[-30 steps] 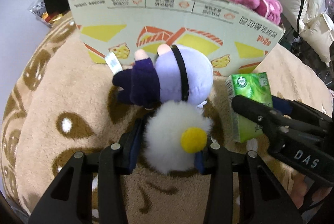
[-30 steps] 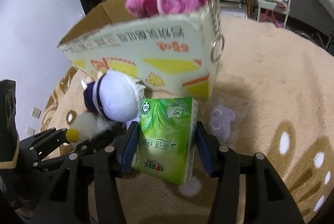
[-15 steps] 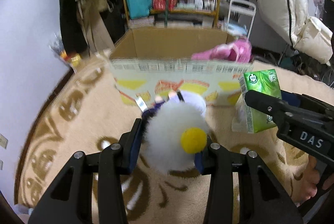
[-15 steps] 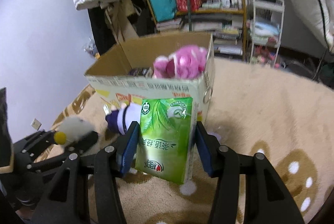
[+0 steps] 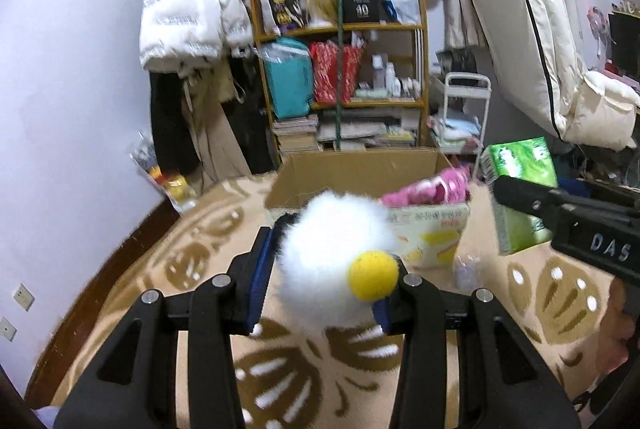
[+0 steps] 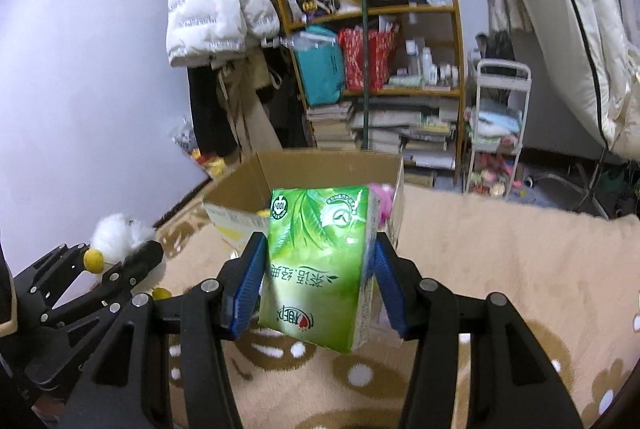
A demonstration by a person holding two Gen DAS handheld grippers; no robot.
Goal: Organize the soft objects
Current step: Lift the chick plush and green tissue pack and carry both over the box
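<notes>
My left gripper [image 5: 334, 257] is shut on a fluffy white plush toy [image 5: 332, 257] with a yellow ball [image 5: 373, 275], held up above the patterned beige rug [image 5: 200, 269]. The rest of the toy is hidden behind the fluff. My right gripper [image 6: 318, 269] is shut on a green tissue pack [image 6: 320, 261], also held in the air. Beyond both stands an open cardboard box [image 5: 360, 181] with a pink plush [image 5: 428, 187] inside at its right end. In the right wrist view the left gripper [image 6: 116, 257] and its white toy [image 6: 116, 233] hang at the lower left.
A small pale packet [image 5: 466, 267] lies on the rug by the box's right corner. Behind the box stand a wooden shelf [image 5: 344, 97] full of books and bags, a white trolley [image 5: 466, 117], and hanging coats [image 5: 188, 17]. A hand [image 5: 616, 333] shows at right.
Both grippers have risen off the rug with their loads and tipped upward. The box has dropped lower and farther away in view, and its open top now shows.
</notes>
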